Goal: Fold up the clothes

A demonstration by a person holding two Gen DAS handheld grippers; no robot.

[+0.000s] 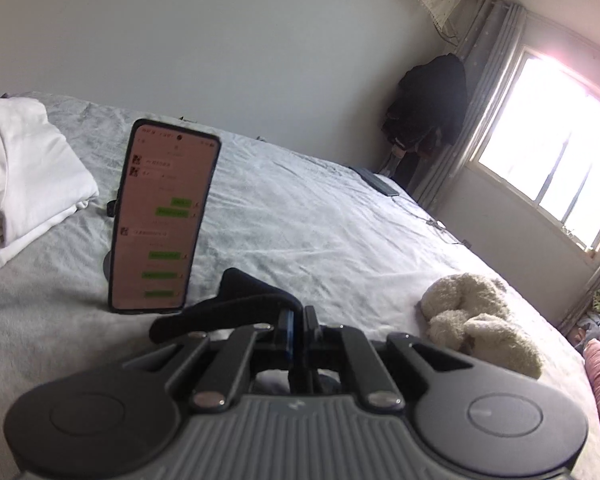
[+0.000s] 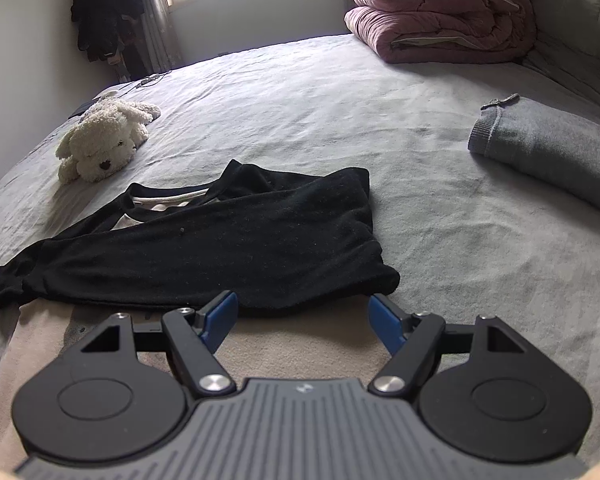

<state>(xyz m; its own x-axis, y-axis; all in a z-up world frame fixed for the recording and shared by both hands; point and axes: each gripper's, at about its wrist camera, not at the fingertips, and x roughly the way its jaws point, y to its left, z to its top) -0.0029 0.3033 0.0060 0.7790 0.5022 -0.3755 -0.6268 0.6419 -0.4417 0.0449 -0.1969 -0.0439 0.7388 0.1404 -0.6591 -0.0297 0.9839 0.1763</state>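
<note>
A black long-sleeved garment lies crumpled across the grey bed sheet, one sleeve trailing off to the left edge of the right wrist view. My right gripper stands open at the garment's near edge, its blue pads on either side of the hem and not pressing on it. In the left wrist view my left gripper is shut, and a strip of the black garment is pinched between its fingers and hangs out to the left above the sheet.
A phone stands upright on a holder on the bed, beside a folded white garment. A plush dog lies at the left, a folded grey sweater at the right, a pink quilt at the back. Beige cloth lies under my right gripper.
</note>
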